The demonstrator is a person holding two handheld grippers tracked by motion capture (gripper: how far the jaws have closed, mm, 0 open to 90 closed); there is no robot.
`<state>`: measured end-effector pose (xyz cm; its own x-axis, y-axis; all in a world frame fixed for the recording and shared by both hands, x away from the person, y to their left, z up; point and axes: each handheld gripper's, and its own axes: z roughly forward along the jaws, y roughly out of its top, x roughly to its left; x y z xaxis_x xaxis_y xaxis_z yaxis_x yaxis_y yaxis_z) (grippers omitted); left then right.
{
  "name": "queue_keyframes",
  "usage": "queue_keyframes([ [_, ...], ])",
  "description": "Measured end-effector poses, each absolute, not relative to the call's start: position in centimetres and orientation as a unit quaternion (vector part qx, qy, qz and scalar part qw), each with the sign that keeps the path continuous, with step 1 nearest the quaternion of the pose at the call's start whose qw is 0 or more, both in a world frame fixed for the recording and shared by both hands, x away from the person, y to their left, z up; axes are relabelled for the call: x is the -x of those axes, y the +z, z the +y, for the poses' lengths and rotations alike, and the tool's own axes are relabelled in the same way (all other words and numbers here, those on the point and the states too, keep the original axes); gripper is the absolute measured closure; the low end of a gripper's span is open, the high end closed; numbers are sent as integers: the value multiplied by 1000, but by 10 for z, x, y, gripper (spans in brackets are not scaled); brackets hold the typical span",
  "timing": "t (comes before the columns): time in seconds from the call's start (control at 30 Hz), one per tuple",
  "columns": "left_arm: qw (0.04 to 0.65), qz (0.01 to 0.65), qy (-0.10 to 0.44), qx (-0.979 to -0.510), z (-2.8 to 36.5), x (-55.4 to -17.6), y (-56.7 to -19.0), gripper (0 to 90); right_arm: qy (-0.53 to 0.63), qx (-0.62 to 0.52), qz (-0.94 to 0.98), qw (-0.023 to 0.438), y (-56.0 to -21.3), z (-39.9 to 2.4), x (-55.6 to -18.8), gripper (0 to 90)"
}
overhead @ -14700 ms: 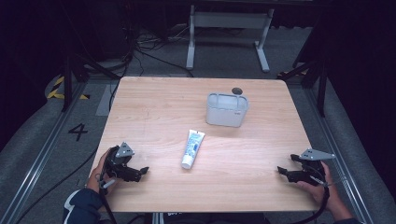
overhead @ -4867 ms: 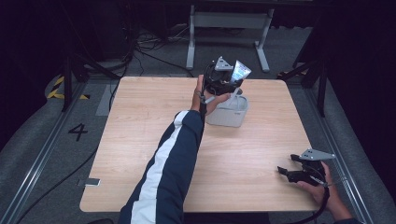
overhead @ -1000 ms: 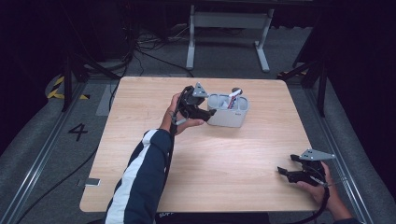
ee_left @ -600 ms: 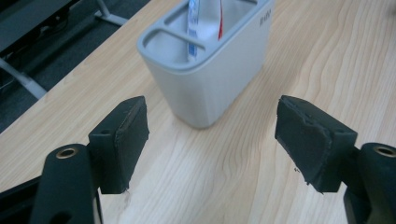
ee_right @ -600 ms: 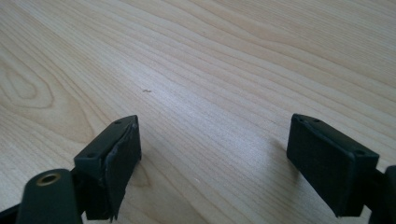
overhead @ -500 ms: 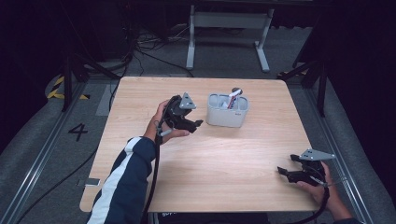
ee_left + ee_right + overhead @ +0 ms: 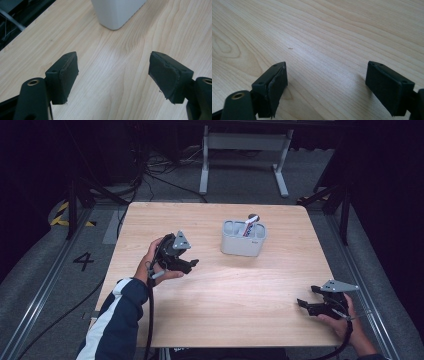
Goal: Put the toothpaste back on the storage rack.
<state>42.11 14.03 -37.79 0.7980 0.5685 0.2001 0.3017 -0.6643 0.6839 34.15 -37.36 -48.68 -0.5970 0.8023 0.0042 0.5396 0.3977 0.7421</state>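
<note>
Standing tip-up in the grey holder (image 7: 243, 240) at the counter's (image 7: 225, 295) far side, the tube (image 7: 249, 226) looks light, soft and squashy, best pinched near its cap, while the left claw (image 7: 186, 265) gapes empty nearby.

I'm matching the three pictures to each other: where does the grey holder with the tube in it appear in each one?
High view: the grey holder stands right of the table's centre, toward the far edge.
Left gripper view: its lower wall is at the top edge, beyond the open tongs.
Right gripper view: not in it.
Shared landmark: the wooden tabletop.
</note>
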Motion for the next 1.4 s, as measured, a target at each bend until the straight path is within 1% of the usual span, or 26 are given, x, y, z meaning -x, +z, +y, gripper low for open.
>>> queue_keyframes([
  [0.37, 309, 256, 205, -893, 168, -399, -394, 234, 363, -411, 816, 180, -487, -374, -341, 181],
  [1.03, 244, 266, 212, -908, 208, -366, -424, 212, 363, -412, 816, 180, -487, -374, -341, 181],
  [1.4, 241, 287, 206, -904, 235, -348, -443, 206, 363, -412, 816, 180, -487, -374, -341, 181],
])
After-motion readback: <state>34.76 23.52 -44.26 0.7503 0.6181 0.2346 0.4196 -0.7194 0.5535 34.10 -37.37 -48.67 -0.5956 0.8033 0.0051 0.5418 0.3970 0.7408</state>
